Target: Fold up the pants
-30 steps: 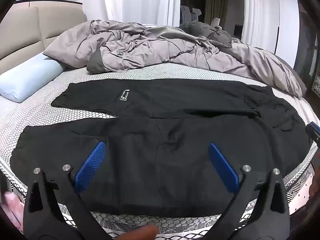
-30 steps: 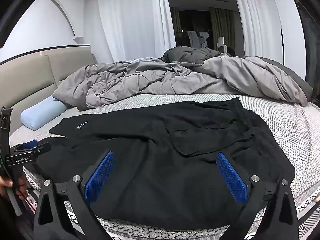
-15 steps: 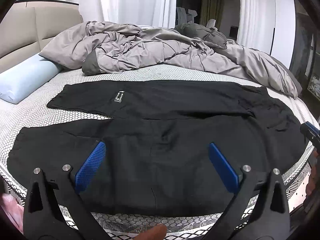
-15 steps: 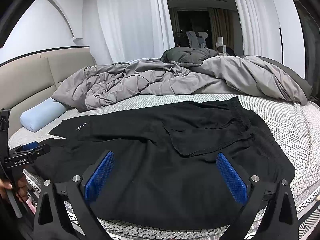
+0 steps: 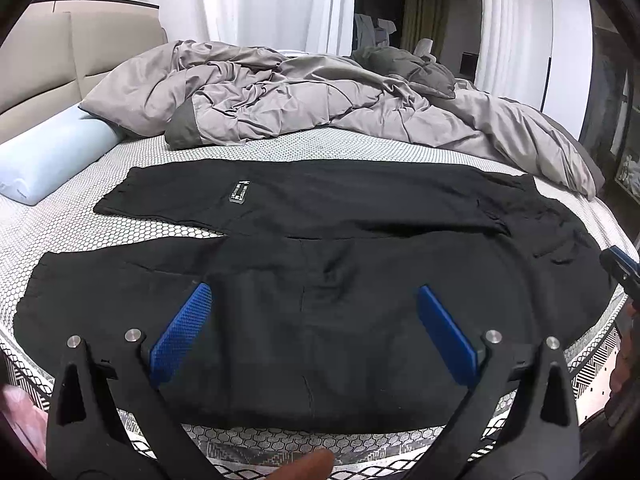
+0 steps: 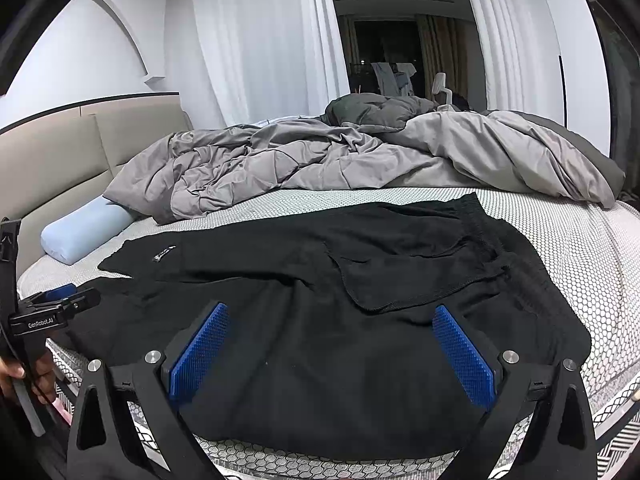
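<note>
A rumpled grey duvet is heaped across the upper half of the left wrist frame, lying behind the black pants and apart from them. At the left edge a pale blue bolster pillow rests against the beige padded headboard. White curtains hang in the upper centre of the right wrist frame, beside a dark doorway.

A small white-printed label sits on the far pant leg, its writing too small to read. In the right wrist view the left gripper, low at the left edge, carries the words "GenRobot.AI".

The pants lie spread flat across the centre of both frames, the legs running to the left and the ribbed waistband to the right, with a pocket flap showing a stitched hem. Under them the mattress has a white honeycomb-patterned cover.

The left gripper is spread wide over the near leg, its blue knurled pads gripping nothing. The right gripper is equally wide apart above the hip area and empty.
</note>
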Available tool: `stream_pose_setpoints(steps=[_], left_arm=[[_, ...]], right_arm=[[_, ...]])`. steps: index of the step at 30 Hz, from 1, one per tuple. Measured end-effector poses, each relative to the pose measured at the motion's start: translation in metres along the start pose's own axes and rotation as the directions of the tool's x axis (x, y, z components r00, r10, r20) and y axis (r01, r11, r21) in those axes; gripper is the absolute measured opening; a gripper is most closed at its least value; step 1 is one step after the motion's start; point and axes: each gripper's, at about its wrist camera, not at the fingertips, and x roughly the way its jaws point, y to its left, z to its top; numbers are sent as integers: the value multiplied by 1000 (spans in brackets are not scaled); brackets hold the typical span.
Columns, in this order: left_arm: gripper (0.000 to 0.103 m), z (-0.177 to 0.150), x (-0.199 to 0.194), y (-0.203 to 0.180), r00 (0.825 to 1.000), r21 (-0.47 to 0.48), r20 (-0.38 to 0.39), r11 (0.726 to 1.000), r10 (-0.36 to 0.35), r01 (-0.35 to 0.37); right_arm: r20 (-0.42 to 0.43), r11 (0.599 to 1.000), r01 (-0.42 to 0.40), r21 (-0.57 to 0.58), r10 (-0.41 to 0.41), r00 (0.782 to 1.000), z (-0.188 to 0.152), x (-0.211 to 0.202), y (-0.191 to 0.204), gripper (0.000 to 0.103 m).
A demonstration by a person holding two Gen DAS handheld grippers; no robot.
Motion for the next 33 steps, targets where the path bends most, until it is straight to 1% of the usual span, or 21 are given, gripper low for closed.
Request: stream_pose_setpoints(steps=[33], left_arm=[[102, 0, 1, -1, 1000, -5, -1, 1000, 2, -2]], right_arm=[[4, 1000, 9, 8, -9, 1000, -1, 0, -2, 103]])
